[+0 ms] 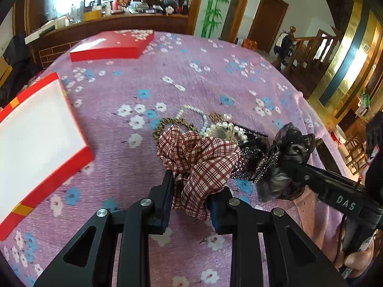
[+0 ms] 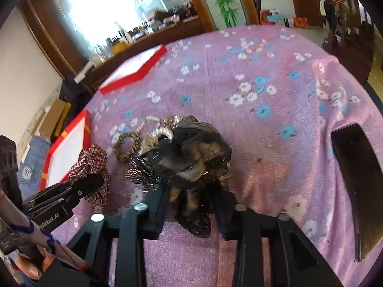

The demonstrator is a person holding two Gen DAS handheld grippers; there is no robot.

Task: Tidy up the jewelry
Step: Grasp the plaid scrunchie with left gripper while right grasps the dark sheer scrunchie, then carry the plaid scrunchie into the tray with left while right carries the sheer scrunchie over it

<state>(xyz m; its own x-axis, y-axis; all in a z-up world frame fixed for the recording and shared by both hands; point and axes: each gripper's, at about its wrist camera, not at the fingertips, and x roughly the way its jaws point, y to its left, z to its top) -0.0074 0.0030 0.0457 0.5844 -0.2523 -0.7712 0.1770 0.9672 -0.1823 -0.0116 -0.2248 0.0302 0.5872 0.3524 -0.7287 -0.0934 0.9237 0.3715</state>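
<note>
My left gripper [image 1: 194, 192] is shut on a red-and-white plaid scrunchie [image 1: 203, 157], which bulges up between its blue pads. To the right, the right gripper [image 1: 299, 167] clamps a black lace hair bow [image 1: 292, 143]. In the right wrist view my right gripper [image 2: 194, 199] is shut on that black bow [image 2: 198, 148], and the left gripper [image 2: 88, 184] pinches the scrunchie [image 2: 92, 157]. Behind them lies a pile: a pearl necklace [image 1: 203, 117], a leopard-print hair tie [image 1: 167, 123] and a sequined bow [image 1: 263, 162].
An open red box with a white inside [image 1: 79, 157] lies at the left, with its red lid [image 1: 107, 47] farther back. Everything rests on a pink flowered tablecloth [image 1: 191, 76]. A dark flat slab [image 2: 354, 179] lies at the right. A hand [image 1: 356, 260] holds the right tool.
</note>
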